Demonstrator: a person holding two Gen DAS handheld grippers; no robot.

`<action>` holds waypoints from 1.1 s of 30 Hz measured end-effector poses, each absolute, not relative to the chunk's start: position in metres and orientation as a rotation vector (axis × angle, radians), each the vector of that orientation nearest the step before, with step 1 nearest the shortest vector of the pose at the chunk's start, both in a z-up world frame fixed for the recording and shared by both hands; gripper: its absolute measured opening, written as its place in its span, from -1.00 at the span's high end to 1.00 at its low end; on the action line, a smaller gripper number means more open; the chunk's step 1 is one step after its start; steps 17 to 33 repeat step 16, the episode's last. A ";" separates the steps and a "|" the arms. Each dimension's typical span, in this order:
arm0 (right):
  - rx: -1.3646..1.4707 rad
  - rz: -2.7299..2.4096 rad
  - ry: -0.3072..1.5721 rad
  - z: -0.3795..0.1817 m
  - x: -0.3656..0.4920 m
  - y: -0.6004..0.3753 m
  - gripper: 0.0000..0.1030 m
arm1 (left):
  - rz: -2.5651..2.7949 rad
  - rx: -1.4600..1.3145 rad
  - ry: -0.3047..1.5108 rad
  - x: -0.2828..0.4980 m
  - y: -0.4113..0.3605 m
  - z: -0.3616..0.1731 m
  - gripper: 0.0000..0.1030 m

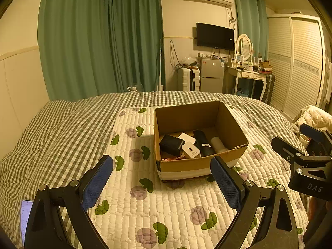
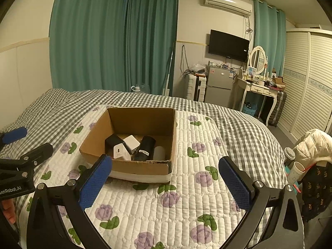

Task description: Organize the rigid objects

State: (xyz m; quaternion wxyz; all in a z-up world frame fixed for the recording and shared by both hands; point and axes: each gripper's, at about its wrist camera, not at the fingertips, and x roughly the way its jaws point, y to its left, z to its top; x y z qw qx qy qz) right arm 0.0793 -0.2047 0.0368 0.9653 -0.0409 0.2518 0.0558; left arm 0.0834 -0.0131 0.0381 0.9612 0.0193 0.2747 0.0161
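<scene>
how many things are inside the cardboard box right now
5 visible in the cardboard box: black case left, white charger front, flat white block behind it, black cylinder, white cylinder right. More may be hidden.

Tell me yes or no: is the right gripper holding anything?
No: the right gripper stands wide open over the floral quilt, nothing between its blue pads, short of the cardboard box.

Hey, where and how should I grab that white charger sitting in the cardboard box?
Probably from straight above, fingers closing across the white charger's narrow sides near its top. It leans against the near wall of the cardboard box, with the black block at its left and the black cylinder at its right, so side access looks blocked.
</scene>
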 end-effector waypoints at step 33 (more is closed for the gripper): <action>-0.094 0.110 0.505 0.037 0.081 -0.205 -1.00 | 0.051 0.002 0.600 0.086 -0.006 0.032 -0.88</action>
